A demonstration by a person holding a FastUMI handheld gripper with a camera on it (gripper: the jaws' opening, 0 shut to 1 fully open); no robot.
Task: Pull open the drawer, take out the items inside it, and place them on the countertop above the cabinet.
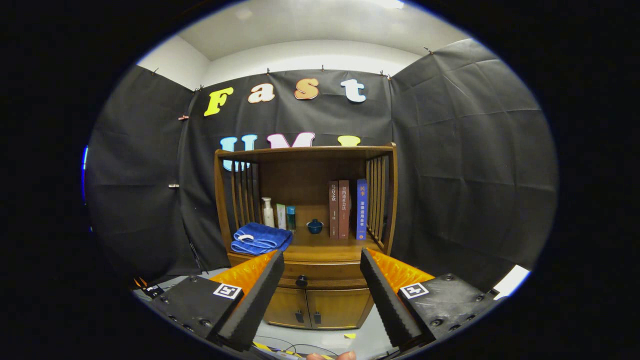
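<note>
My hand-held gripper [320, 277], fingers spread wide and empty, faces the shut drawer [320, 275]; next, close on its knob [301, 281] at 12 o'clock.

Tool [320, 272] fingers spread, closed drawer [320, 276] beyond them.

Towel [261, 238] left on countertop [320, 250], books [347, 209] right — drawer [320, 280] below, beyond the spread fingers [252, 295].

Glossy varnished wood cabinet [320, 300] and shut drawer [320, 279] with dark round knob [301, 281], soft blue cloth towel [261, 238] on wooden countertop [327, 247], spread-apart gripper [320, 285] fingers [260, 295] matt black ribbed foam, orange plastic backing.
</note>
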